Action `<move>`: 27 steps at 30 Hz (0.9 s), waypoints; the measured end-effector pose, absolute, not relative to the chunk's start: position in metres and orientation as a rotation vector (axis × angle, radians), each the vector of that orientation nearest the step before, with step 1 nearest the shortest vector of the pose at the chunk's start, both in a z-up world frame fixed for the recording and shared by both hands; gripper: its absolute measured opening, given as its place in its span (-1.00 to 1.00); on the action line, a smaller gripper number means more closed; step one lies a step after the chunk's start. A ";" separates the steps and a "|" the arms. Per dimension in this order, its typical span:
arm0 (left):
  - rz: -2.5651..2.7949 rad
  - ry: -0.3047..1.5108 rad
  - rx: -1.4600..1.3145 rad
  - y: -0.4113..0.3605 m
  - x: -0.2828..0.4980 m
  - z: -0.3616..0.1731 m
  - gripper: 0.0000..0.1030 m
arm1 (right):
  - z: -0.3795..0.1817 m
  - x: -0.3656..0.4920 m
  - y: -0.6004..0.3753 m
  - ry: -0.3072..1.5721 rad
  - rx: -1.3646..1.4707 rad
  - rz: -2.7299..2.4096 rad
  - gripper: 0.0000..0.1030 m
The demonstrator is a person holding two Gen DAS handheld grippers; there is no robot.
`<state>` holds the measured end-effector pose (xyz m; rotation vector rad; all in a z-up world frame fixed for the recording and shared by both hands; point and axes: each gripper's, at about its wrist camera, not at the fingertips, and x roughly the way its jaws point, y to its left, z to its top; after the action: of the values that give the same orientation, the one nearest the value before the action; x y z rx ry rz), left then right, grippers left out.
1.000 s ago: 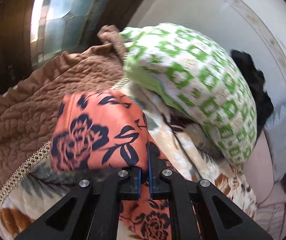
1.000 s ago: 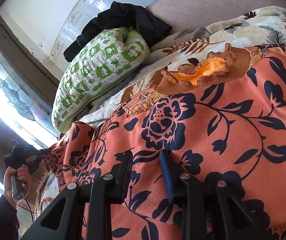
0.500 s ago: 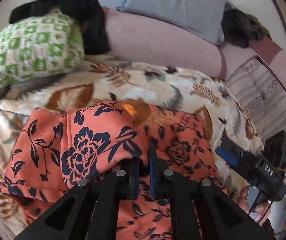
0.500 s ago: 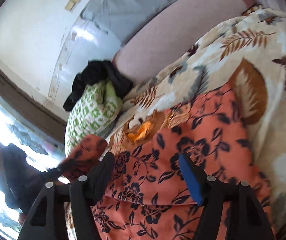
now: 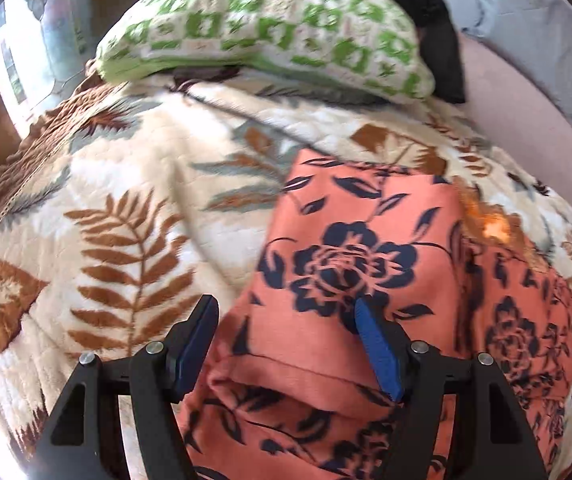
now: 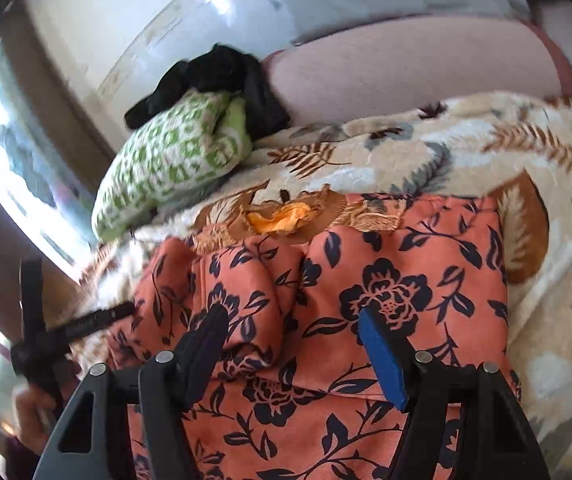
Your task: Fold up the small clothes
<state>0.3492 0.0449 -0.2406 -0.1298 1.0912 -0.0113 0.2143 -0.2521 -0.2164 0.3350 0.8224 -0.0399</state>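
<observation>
An orange garment with dark blue flowers (image 5: 350, 264) lies on the leaf-patterned blanket (image 5: 125, 216), its left side folded over the middle. A brown knit collar with orange lining (image 6: 286, 212) shows at its far edge. My left gripper (image 5: 286, 312) is open and empty, just above the folded flap. My right gripper (image 6: 290, 320) is open and empty over the garment (image 6: 386, 292). The left gripper also shows at the left edge of the right wrist view (image 6: 65, 328), held by a hand.
A green-and-white patterned pillow (image 5: 269, 28) lies at the head of the bed with a black cloth (image 5: 434, 12) behind it. A pink headboard cushion (image 6: 406, 64) runs along the wall. A bright window (image 6: 1, 152) is at the left.
My left gripper carried the garment's side across, laid it on the middle and opened. My right gripper opened wide and drew back over the garment.
</observation>
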 end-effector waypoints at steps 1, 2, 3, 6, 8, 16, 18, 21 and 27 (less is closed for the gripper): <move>-0.007 1.113 -0.123 0.048 0.353 -0.246 0.38 | -0.215 0.217 -0.233 0.820 0.244 -0.038 0.38; -0.016 1.125 -0.108 0.049 0.356 -0.249 0.38 | -0.215 0.220 -0.215 0.819 0.159 -0.038 0.38; -0.017 1.129 -0.084 0.048 0.359 -0.252 0.42 | -0.217 0.224 -0.198 0.825 0.073 -0.040 0.38; -0.011 1.134 -0.030 0.040 0.358 -0.255 0.43 | -0.240 0.237 -0.158 0.891 -0.237 -0.112 0.38; -0.019 1.145 -0.028 0.041 0.359 -0.254 0.43 | -0.261 0.242 -0.148 0.934 -0.406 -0.148 0.33; -0.050 1.209 -0.156 0.057 0.365 -0.257 0.43 | -0.292 0.281 -0.124 0.892 -0.727 -0.195 0.34; -0.055 1.210 -0.154 0.057 0.364 -0.257 0.43 | -0.297 0.294 -0.119 0.912 -0.749 -0.174 -0.01; -0.059 1.212 -0.159 0.058 0.364 -0.257 0.43 | -0.273 0.305 -0.138 0.907 -0.547 -0.188 -0.85; -0.062 1.186 -0.132 0.049 0.361 -0.254 0.43 | -0.208 0.260 -0.269 0.752 0.147 -0.314 -0.87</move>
<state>0.3608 0.0495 -0.2536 -0.1321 1.1863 -0.0622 0.2596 -0.2686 -0.2082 0.1470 0.7524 -0.3144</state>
